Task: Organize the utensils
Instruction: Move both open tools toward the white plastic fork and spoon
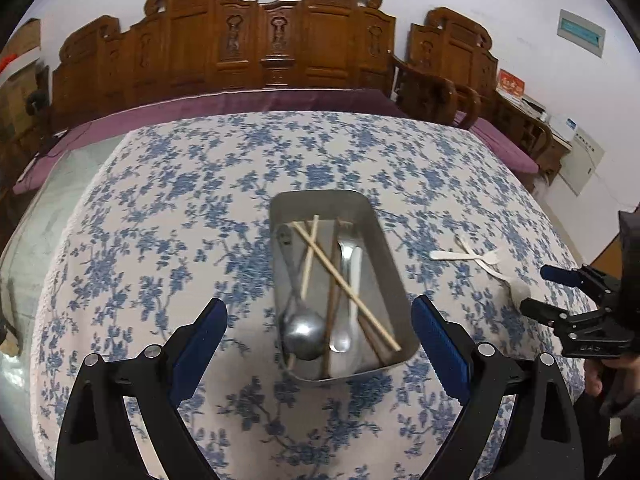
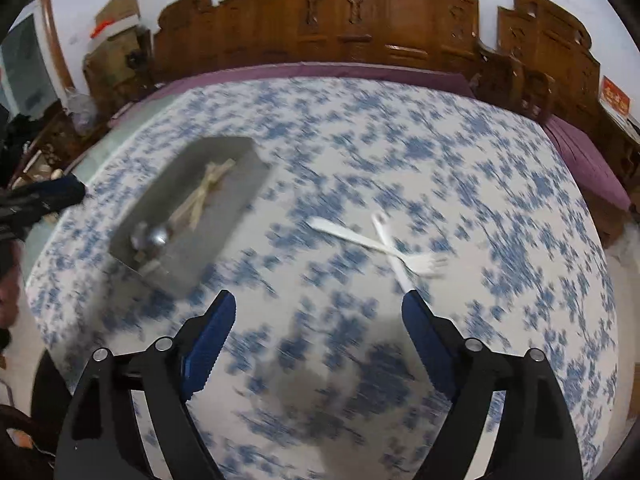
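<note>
A grey metal tray sits mid-table and holds chopsticks, a metal ladle, a metal spoon and other utensils. My left gripper is open, its jaws straddling the tray's near end. Two white plastic utensils, a spoon and a fork, lie crossed on the cloth right of the tray. In the blurred right wrist view they lie just beyond my open, empty right gripper; the tray is to the left. The right gripper also shows at the left view's right edge.
The table has a blue floral cloth with a glass edge at left. Carved wooden chairs with purple cushions stand behind and to the right. Boxes and clutter lie at far left in the right wrist view.
</note>
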Available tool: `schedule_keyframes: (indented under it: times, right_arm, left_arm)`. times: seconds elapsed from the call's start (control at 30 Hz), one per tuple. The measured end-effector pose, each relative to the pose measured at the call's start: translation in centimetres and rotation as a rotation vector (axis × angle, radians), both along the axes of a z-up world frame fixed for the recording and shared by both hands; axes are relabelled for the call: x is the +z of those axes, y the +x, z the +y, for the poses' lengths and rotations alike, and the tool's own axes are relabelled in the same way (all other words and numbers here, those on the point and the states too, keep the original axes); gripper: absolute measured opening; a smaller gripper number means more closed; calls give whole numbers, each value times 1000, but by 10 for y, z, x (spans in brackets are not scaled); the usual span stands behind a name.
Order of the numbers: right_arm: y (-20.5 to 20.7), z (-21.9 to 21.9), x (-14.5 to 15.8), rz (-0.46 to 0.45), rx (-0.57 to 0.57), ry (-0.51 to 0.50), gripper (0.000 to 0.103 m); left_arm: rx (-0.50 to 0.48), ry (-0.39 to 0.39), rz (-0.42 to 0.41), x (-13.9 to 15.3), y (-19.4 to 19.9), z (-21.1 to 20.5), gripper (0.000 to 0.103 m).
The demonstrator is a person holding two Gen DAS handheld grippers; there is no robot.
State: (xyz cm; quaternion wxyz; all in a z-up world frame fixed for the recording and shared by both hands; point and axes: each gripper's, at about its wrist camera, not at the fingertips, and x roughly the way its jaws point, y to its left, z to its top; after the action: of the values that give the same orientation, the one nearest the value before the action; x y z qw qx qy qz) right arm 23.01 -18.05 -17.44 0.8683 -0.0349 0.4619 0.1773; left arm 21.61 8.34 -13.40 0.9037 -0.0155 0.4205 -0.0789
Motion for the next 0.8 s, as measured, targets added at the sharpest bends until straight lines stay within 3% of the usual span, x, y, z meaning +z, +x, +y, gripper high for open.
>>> schedule_keyframes:
  times: [0.4, 0.8]
  right_arm:
    - [12, -46, -43, 63, -72, -84, 87]
    - [58, -62, -41, 62, -66, -57, 80]
  left_arm:
    - [-73, 1, 30, -10, -2, -50, 89]
    - [-108, -2, 62, -27, 7, -91, 89]
